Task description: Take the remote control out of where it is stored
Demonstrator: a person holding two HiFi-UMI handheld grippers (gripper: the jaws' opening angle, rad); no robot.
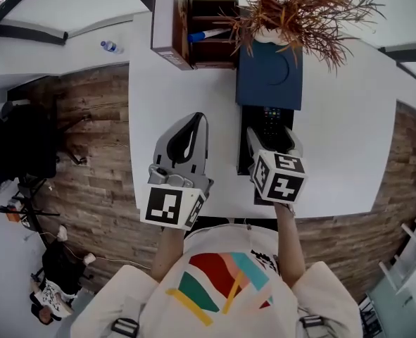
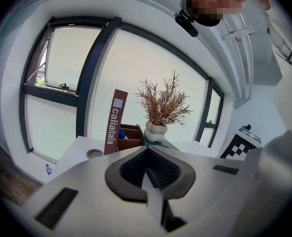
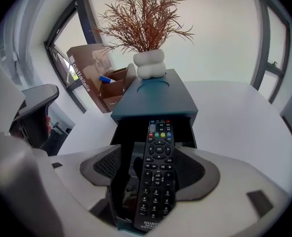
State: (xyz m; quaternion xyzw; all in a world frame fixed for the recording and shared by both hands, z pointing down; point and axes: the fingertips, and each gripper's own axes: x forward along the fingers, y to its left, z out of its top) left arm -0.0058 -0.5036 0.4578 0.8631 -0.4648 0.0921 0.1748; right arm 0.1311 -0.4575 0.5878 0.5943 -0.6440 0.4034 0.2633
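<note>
A black remote control (image 3: 158,177) lies lengthwise in the pulled-out black drawer (image 3: 122,147) of a dark blue box (image 3: 153,100), its near end over the drawer's front edge. My right gripper (image 3: 153,156) is open, with one jaw on each side of the remote, and a gap shows on the left side. From the head view the right gripper (image 1: 272,141) sits at the drawer, just short of the remote (image 1: 271,120). My left gripper (image 1: 194,123) rests on the white table (image 1: 341,139) left of the box, shut on nothing.
A white vase of dried branches (image 1: 292,5) stands on the blue box (image 1: 269,76). Behind are a wooden organizer (image 1: 211,30) holding a blue pen and a tall maroon box (image 1: 167,20). A water bottle (image 1: 110,46) lies on the sill. The table's front edge is near my body.
</note>
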